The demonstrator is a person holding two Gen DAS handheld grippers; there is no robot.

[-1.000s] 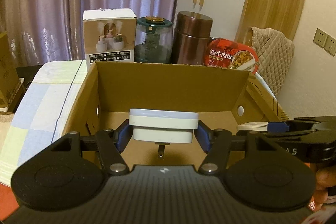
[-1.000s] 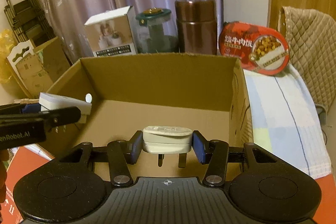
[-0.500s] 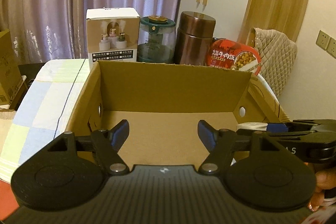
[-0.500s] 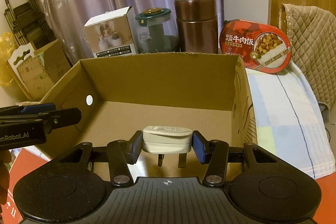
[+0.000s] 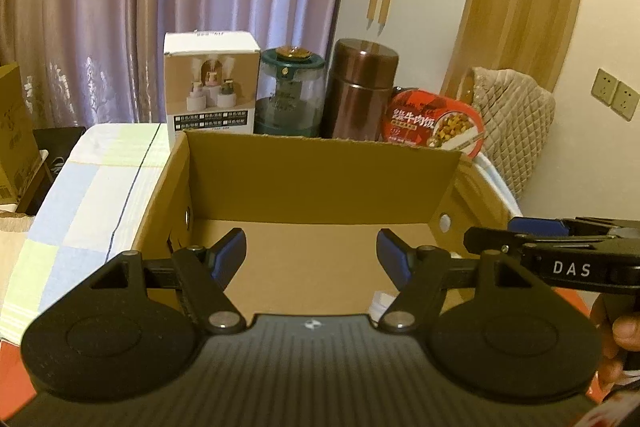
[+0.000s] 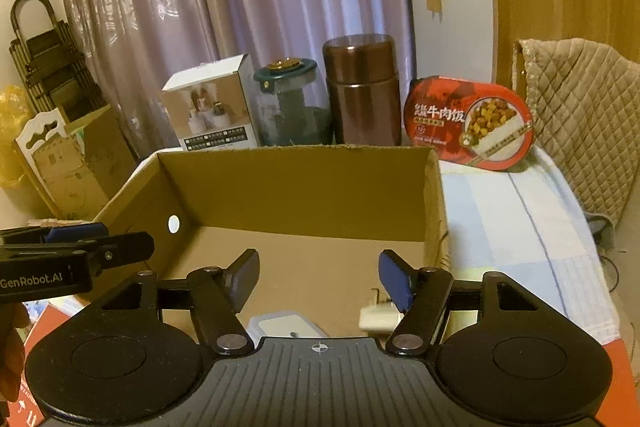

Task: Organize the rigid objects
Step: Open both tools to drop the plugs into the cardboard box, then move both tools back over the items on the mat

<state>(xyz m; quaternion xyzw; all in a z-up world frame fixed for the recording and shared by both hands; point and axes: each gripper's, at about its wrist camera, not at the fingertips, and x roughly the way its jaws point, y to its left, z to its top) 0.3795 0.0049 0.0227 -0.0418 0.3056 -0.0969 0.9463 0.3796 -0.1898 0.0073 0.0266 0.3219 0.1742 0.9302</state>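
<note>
Right wrist view shows the cardboard box [image 6: 296, 187] holding a flat white adapter [image 6: 286, 325] and a white plug [image 6: 378, 317], prongs up, beneath the right gripper [image 6: 319, 277] and left gripper [image 5: 311, 255], both spread wide, empty.

Lilac curtains [image 5: 160, 7] hang behind a row of items: a white product box [image 5: 211, 87], a green-lidded glass jar [image 5: 289, 95], a brown steel canister [image 5: 360, 91] and a red instant-meal tub [image 5: 434, 125]. A quilted beige cushion [image 6: 584, 115] sits right.
</note>
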